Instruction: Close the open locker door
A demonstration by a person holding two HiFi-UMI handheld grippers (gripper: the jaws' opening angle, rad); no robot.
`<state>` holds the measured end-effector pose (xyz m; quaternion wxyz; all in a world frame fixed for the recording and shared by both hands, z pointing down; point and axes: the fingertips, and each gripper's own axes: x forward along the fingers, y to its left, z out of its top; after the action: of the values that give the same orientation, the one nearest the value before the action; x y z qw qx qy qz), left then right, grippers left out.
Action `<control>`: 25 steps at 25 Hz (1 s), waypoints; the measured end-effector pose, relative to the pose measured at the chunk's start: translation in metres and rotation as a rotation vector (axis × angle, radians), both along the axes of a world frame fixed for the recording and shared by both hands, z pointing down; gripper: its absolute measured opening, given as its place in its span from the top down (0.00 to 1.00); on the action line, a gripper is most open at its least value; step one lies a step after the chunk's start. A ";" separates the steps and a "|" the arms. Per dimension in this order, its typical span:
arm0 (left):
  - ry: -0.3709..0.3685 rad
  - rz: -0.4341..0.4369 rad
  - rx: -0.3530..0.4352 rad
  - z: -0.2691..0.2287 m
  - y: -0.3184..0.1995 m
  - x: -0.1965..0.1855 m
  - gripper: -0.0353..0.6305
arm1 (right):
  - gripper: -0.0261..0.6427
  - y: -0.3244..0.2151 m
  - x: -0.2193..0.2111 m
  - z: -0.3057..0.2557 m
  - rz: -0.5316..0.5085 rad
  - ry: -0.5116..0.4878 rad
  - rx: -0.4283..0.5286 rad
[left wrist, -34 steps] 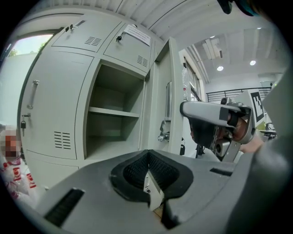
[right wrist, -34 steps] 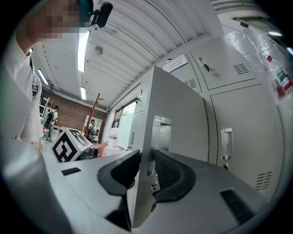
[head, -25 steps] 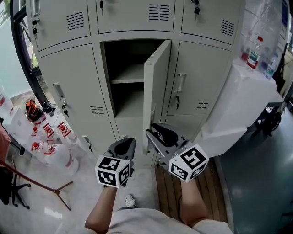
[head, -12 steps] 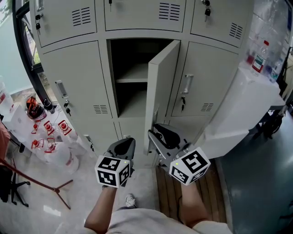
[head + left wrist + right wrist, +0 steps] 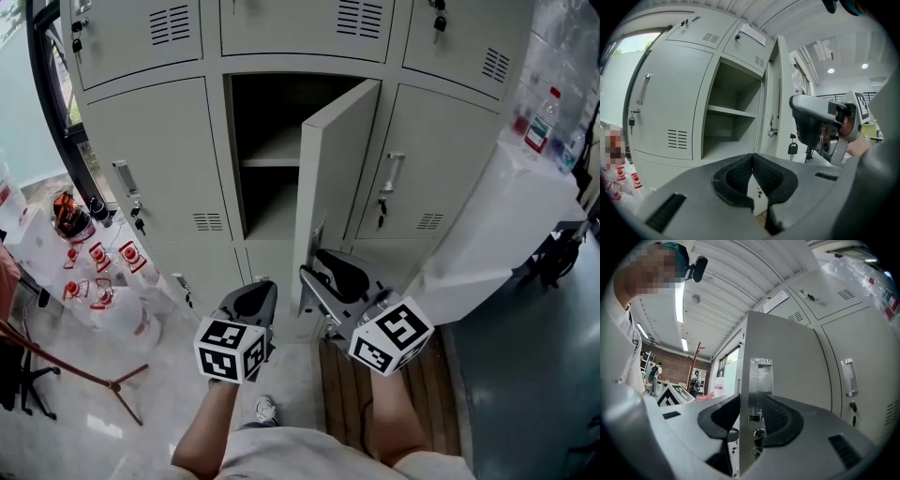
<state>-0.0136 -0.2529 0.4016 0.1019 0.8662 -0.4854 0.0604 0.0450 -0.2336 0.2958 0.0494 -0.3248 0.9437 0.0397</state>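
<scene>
The one open grey metal locker (image 5: 246,202) holds a single shelf (image 5: 274,150). Your right gripper (image 5: 315,267) has just spread its jaws wide astride the edge of its flat grey metal door (image 5: 336,178); your left gripper (image 5: 256,292) is pinched together.

The door (image 5: 336,178) is pale grey sheet metal, hinged on its right. It stands swung well out from the middle locker (image 5: 272,202), with its free edge nearest. On that edge sits an upright chrome handle (image 5: 760,385), and just below it a round lock (image 5: 759,432). Behind the door the locker is open and dark, with one shelf across it.
</scene>
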 end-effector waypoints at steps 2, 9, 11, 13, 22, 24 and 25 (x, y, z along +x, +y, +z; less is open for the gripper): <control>0.004 -0.009 0.002 -0.001 -0.003 -0.004 0.94 | 0.76 -0.002 -0.006 0.000 -0.022 -0.006 0.000; 0.013 -0.040 0.013 -0.003 -0.016 -0.020 0.94 | 0.79 -0.011 -0.025 0.001 -0.073 -0.016 -0.007; 0.016 -0.050 0.017 -0.004 -0.019 -0.026 0.94 | 0.80 -0.015 -0.031 0.001 -0.078 -0.010 -0.007; 0.019 -0.058 0.023 -0.006 -0.023 -0.031 0.94 | 0.80 -0.018 -0.036 0.001 -0.080 -0.007 -0.010; 0.040 -0.080 0.043 -0.012 -0.042 -0.048 0.94 | 0.81 -0.037 -0.061 0.001 -0.083 -0.001 -0.027; 0.047 -0.084 0.046 -0.012 -0.046 -0.051 0.94 | 0.81 -0.042 -0.065 0.001 -0.080 0.003 -0.025; 0.051 -0.086 0.047 -0.012 -0.049 -0.053 0.94 | 0.81 -0.044 -0.067 0.001 -0.079 0.005 -0.024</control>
<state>-0.0664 -0.3016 0.3893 0.0964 0.8480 -0.5206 0.0228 -0.0219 -0.2772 0.2967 0.0448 -0.2878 0.9562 0.0271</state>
